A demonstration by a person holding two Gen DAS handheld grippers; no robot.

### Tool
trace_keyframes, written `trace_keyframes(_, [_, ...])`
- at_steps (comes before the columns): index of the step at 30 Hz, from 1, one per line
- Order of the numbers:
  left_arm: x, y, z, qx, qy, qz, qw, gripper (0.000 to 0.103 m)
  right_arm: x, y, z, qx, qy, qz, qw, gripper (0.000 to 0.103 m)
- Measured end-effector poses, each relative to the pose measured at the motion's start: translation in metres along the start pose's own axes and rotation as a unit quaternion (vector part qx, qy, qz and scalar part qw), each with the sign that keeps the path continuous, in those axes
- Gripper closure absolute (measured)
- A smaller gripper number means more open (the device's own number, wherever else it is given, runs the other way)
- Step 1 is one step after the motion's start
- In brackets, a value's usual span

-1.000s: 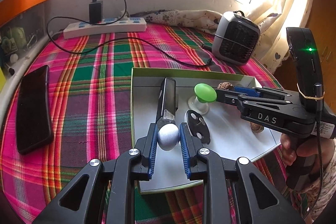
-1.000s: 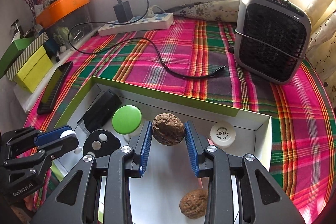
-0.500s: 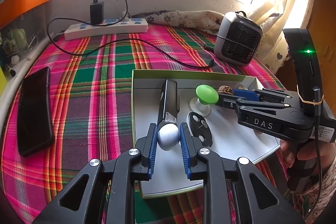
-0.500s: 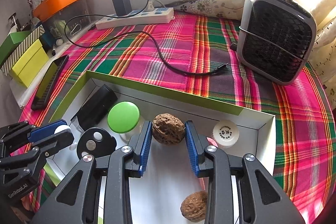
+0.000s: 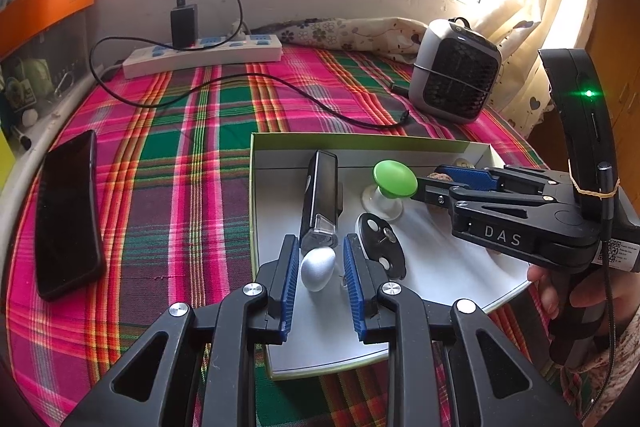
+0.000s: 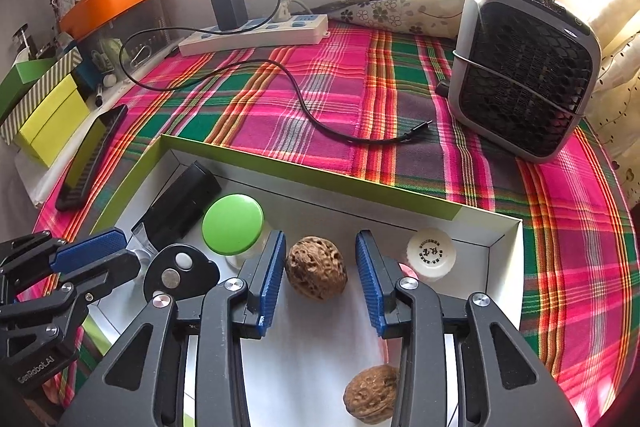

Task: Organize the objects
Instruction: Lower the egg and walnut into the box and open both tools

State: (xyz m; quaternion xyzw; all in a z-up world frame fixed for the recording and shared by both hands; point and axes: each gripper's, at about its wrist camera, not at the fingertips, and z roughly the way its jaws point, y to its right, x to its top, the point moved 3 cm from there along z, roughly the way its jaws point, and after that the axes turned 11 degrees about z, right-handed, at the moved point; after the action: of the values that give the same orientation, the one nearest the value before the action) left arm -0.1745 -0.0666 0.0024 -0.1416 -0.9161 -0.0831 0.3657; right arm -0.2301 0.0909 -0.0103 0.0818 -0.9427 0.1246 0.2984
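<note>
A shallow white box with green walls (image 5: 360, 139) (image 6: 304, 174) lies on the plaid cloth. My left gripper (image 5: 320, 267) is open over its near left part, and a silver egg-shaped thing (image 5: 318, 269) lies on the box floor between the fingers with gaps on both sides. My right gripper (image 6: 320, 269) is open too, and a walnut (image 6: 316, 267) lies between its fingers, close to the left one. A second walnut (image 6: 370, 393) lies nearer the camera. The right gripper also shows in the left wrist view (image 5: 448, 179).
In the box are a black oblong device (image 5: 320, 187), a green-capped thing (image 5: 394, 179), a black disc-shaped piece (image 5: 380, 251) and a white round cap (image 6: 431, 254). A phone (image 5: 66, 215), power strip (image 5: 202, 55), cable (image 6: 320, 119) and small heater (image 6: 524, 67) are on the cloth.
Both grippers have opened. The silver egg and the walnut, held before, now lie loose on the box floor between the fingers.
</note>
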Motion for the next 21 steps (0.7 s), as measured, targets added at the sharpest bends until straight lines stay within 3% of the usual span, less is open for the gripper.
trace_keyframes(9, [-0.001, 0.002, 0.0, -0.003, 0.0, 0.001, 1.0, 0.078, 0.0, 0.001, -0.003, 0.004, 0.005, 0.004, 1.0, 0.054])
trace_keyframes(21, [-0.003, 0.007, -0.005, -0.005, 0.001, 0.001, 1.0, 0.074, -0.003, 0.002, -0.015, 0.009, 0.016, 0.013, 1.0, 0.054])
